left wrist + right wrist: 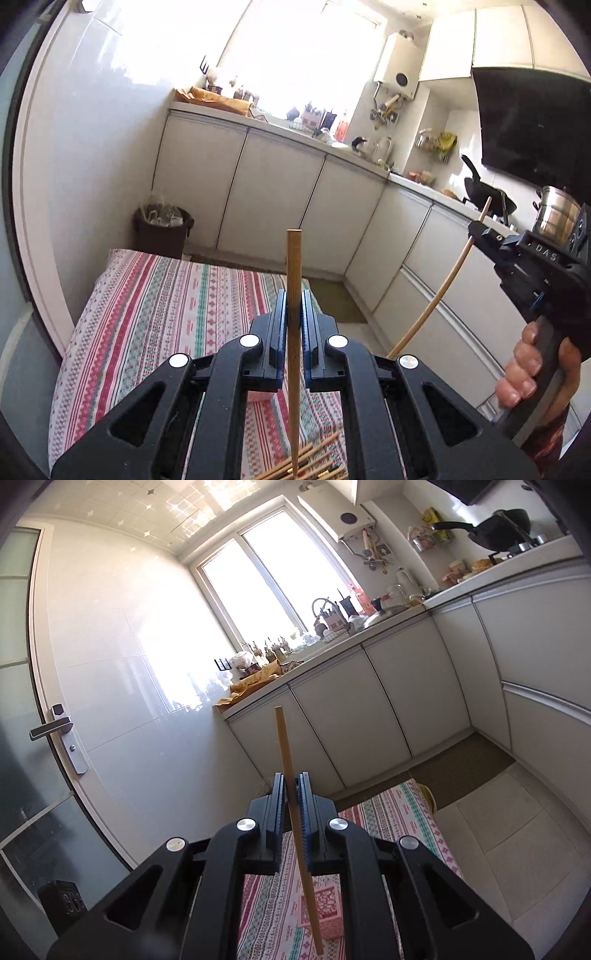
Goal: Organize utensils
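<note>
Bamboo chopstick (pixel 295 812) stands near upright, clamped in our right gripper (pixel 291 801); the pink holder (pixel 321 912) sits lower centre, beneath its tip. Our left gripper (pixel 294 317) clamps another chopstick (pixel 294 295).

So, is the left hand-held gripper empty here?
No, the left hand-held gripper is clamped on a tan wooden chopstick standing upright between its jaws.
</note>
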`<state>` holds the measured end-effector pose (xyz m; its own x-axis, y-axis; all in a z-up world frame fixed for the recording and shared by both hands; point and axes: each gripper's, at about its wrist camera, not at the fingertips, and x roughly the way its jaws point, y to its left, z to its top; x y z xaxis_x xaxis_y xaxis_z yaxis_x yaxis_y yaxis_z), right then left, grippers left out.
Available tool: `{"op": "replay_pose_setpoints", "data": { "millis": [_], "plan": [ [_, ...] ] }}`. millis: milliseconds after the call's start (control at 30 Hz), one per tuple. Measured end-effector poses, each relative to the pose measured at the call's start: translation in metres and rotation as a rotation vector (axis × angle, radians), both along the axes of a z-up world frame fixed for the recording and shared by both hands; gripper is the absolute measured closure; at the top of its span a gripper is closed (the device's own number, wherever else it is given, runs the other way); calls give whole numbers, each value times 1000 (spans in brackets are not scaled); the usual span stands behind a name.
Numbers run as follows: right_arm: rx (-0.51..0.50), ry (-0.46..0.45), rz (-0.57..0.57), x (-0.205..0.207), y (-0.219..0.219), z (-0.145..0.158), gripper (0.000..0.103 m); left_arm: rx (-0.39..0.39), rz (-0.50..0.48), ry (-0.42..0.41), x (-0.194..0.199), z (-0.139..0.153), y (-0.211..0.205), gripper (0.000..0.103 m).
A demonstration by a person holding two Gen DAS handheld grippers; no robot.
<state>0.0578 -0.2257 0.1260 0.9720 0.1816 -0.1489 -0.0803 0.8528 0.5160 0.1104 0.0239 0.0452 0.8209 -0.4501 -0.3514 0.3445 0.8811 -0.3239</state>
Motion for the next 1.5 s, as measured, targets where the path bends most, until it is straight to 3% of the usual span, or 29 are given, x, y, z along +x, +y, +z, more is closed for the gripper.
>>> {"op": "replay_pose_setpoints", "data": {
  "millis": [133,267,567,633,700,967,1033,1100,1167,1200,1233,1300,1400,1500],
  "plan": [
    [-47,-17,12,45,23,-9,93,-46,27,-56,11,19,9,97],
    [-65,10,36,87,47,-38,93,-54,44,-76,16,28,21,97],
    [-77,266,108,129,76,-144,92,-37,76,-51,34,21,37,97],
    [-79,264,106,120,73,-145,92,-38,79,-54,37,21,38,97],
    [-92,238,93,108,67,-136,81,-45,83,-57,38,21,39,97],
    [-136,168,66,83,47,-87,78,-57,86,-89,31,27,34,97],
    [-148,247,44,91,42,-93,71,-60,85,-100,26,30,35,97],
    [-75,465,49,118,30,-123,68,-63,80,-111,22,34,36,97],
    [170,778,102,146,7,-183,66,-68,76,-122,16,38,38,97],
    [301,889,110,152,-4,-213,66,-68,74,-128,14,40,39,97],
    [352,954,90,156,-12,-235,67,-68,74,-134,12,41,40,97],
    [362,1029,3,161,-24,-259,66,-73,72,-138,11,43,44,97],
    [557,1132,-18,168,-39,-291,66,-80,73,-133,13,41,49,97],
    [602,1161,-59,178,-36,-304,66,-79,64,-122,16,38,52,97]
  ]
}}
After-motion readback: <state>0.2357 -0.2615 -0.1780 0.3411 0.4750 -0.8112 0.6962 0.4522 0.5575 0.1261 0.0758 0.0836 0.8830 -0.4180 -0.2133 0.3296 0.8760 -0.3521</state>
